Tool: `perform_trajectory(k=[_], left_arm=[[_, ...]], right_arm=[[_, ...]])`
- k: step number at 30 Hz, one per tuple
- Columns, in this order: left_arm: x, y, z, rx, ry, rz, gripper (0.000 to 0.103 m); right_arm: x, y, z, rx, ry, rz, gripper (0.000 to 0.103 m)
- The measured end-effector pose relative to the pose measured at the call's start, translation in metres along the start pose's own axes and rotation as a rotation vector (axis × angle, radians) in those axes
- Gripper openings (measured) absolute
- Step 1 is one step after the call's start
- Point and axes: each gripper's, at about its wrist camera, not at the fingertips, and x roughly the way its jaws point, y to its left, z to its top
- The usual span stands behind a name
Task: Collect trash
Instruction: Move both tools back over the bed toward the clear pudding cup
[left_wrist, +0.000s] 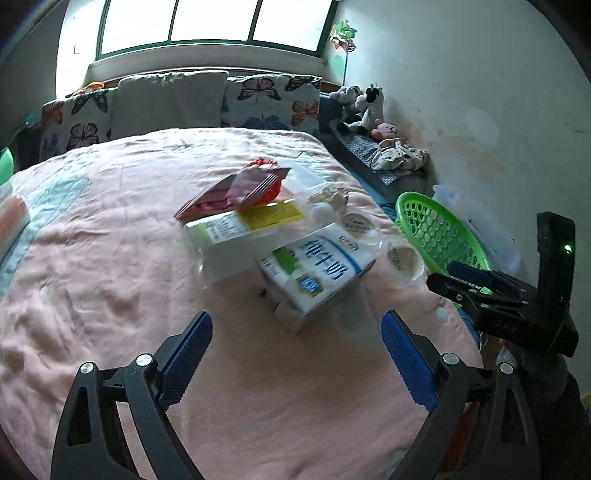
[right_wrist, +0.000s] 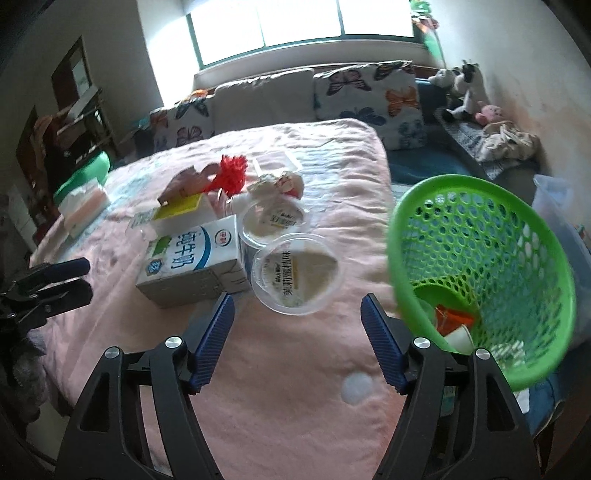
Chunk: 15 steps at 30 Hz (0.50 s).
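Right wrist view: the trash lies in a loose heap on the pink quilted bedspread (right_wrist: 288, 406), and most of it is not yet collected. Nearest the gripper sits a clear round plastic dessert cup (right_wrist: 297, 275) with a printed film lid, touching a second cup of the same kind (right_wrist: 273, 218) behind it. Just to their left lies a white-and-blue milk carton (right_wrist: 194, 266), then a flat white box with a yellow label (right_wrist: 184, 212), a crumpled reddish foil wrapper (right_wrist: 188, 184), a red frilly scrap (right_wrist: 233, 173) and a wad of crumpled paper (right_wrist: 277, 183).

The round green perforated plastic basket (right_wrist: 480, 280) stands tilted at the bed's right edge and holds only a few pieces, an orange-and-white scrap (right_wrist: 452, 325) among them. I judge the job barely begun.

The right gripper (right_wrist: 297, 338) is spread wide with nothing between its blue pads, hovering just short of the near cup. The left gripper (left_wrist: 295, 363) is likewise spread and empty, facing the carton (left_wrist: 317, 273).

The carton reads 纯牛奶 in large blue characters under a small oval logo I cannot make out. The near cup's lid carries Chinese lettering, too blurred to read with confidence.
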Motion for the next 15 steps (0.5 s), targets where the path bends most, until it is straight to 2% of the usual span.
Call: perform_trajectory(k=[5, 15], left_arm=[[0.003, 0.008, -0.003, -0.010, 0.013, -0.027, 0.089], [0.028, 0.013, 0.001, 0.035, 0.059, -0.108, 0.086]], right_arm=[[0.021, 0.001, 0.004, -0.018, 0.033, -0.008, 0.072], [0.044, 0.000, 0.007, -0.056, 0.065, -0.021, 0.072]])
